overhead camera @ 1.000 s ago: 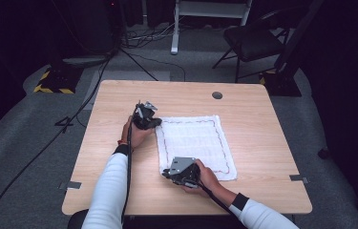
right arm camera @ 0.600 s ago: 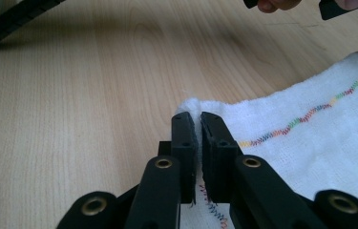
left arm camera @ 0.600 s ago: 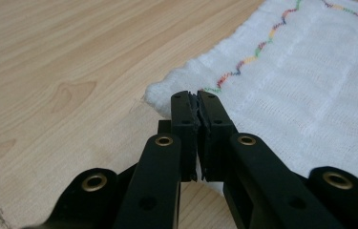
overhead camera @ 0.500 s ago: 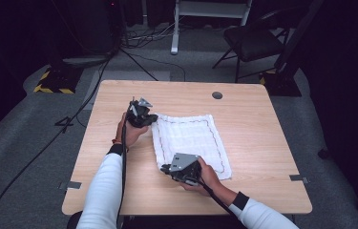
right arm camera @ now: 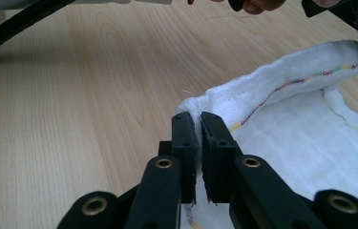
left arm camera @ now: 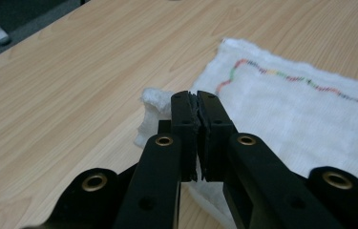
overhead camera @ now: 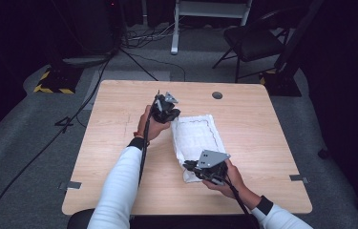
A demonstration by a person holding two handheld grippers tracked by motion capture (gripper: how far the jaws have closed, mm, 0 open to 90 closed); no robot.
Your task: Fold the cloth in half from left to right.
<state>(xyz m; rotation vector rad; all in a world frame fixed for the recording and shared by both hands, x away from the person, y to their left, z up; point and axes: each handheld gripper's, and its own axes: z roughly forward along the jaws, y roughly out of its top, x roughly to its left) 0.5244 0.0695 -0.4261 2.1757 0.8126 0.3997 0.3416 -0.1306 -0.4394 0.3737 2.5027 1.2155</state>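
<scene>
Both grippers, left gripper (overhead camera: 169,114) and right gripper (overhead camera: 196,168), you kept clamped on towel (overhead camera: 198,138) corners; uneven pull risked crooked fold.

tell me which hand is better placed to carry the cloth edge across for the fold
Neither alone: the left gripper pinches the white cloth at its far left corner, the right gripper at the near left one. Both are shut on that edge, so both likely carry it together.
</scene>
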